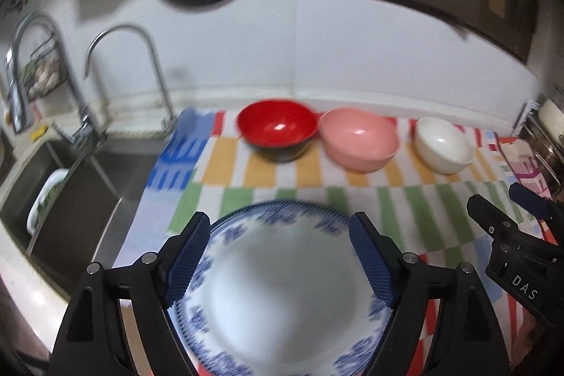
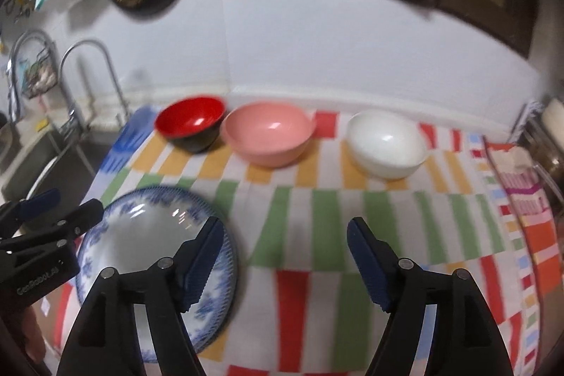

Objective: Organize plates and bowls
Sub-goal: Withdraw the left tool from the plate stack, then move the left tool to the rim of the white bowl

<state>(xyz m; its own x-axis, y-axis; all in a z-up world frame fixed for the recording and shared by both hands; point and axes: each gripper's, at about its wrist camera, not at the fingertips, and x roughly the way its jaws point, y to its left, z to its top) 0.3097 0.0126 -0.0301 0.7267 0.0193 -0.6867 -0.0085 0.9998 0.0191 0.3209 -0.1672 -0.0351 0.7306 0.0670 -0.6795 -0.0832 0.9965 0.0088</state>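
Left gripper (image 1: 280, 256): jaws wide apart above the blue-patterned white ceramic plate (image 1: 282, 288), clamping nothing.
Right gripper (image 2: 283, 256): jaws apart, empty, over the striped cloth (image 2: 317, 217).
Plate: flat on cloth, near the sink (image 1: 70, 199).

White letters "DAS" stand on the black body of the right gripper (image 1: 528, 210), seen from the left wrist. "GenRobot.ai" stands on the left gripper (image 2: 63, 207), seen from the right wrist.
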